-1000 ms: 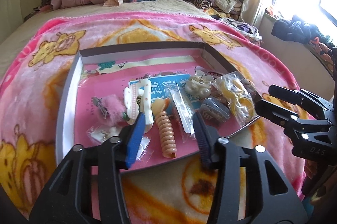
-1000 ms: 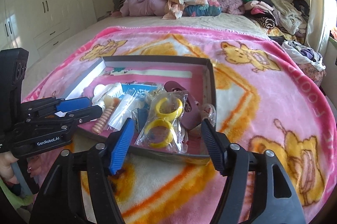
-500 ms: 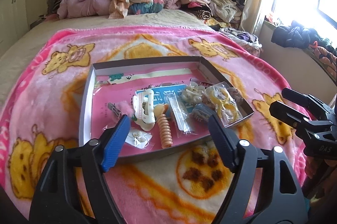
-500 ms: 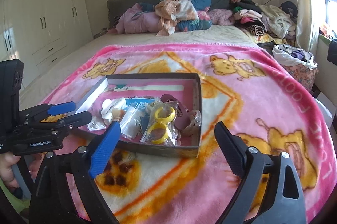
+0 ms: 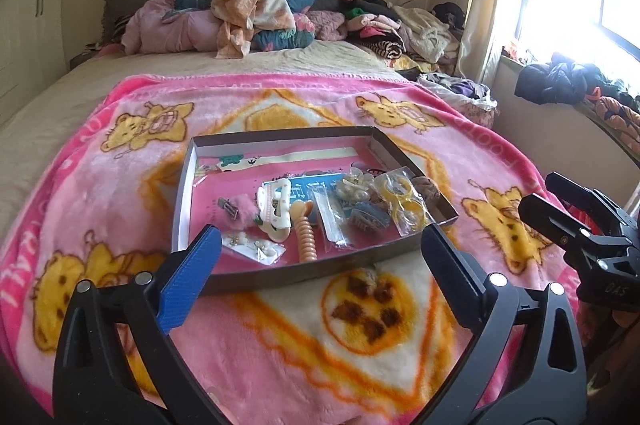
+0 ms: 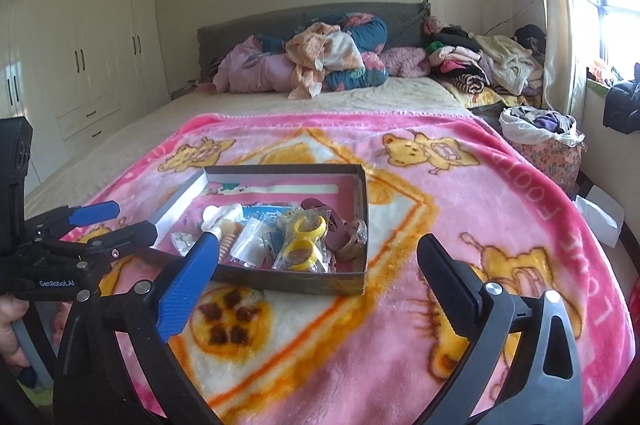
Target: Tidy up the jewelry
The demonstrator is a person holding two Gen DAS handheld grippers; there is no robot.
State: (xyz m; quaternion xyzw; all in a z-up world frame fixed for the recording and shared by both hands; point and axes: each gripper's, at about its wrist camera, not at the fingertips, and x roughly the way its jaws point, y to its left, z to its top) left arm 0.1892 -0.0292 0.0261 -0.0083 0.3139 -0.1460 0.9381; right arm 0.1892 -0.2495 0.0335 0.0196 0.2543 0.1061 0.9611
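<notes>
Pink fleece blanket (image 5: 132, 185) with yellow bears covers the bed; left wrist view first. Left gripper (image 5: 320, 253) jaws spread wide, nothing held, hovering over the blanket short of the shallow cardboard box (image 5: 280, 275). Box sits just ahead of the fingertips, its near wall between them. Inside, ahead of the blue left finger (image 5: 188, 281): small bag of earrings (image 5: 252, 245), pink fluffy clip (image 5: 240, 211), white claw clip (image 5: 274, 209). Dead centre ahead: peach spiral hair tie (image 5: 307, 239), clear sachet (image 5: 332, 217). Toward the black right finger (image 5: 452, 281): blue-grey claw clip (image 5: 370, 217), bagged yellow rings (image 5: 404, 205). Right gripper (image 5: 540, 201) enters at far right, off to the side of the box; its jaws stand a little apart, empty.

Right wrist view: right gripper (image 6: 316, 265) wide open, empty, above the blanket (image 6: 460, 193). Box (image 6: 304, 283) lies ahead and left of centre, near corner between the fingers. Yellow rings (image 6: 304, 237) sit just past the blue finger. Left gripper (image 6: 132, 221) at left edge, tips near the box's left wall. Clothes pile (image 6: 320, 61) far ahead at the headboard.
</notes>
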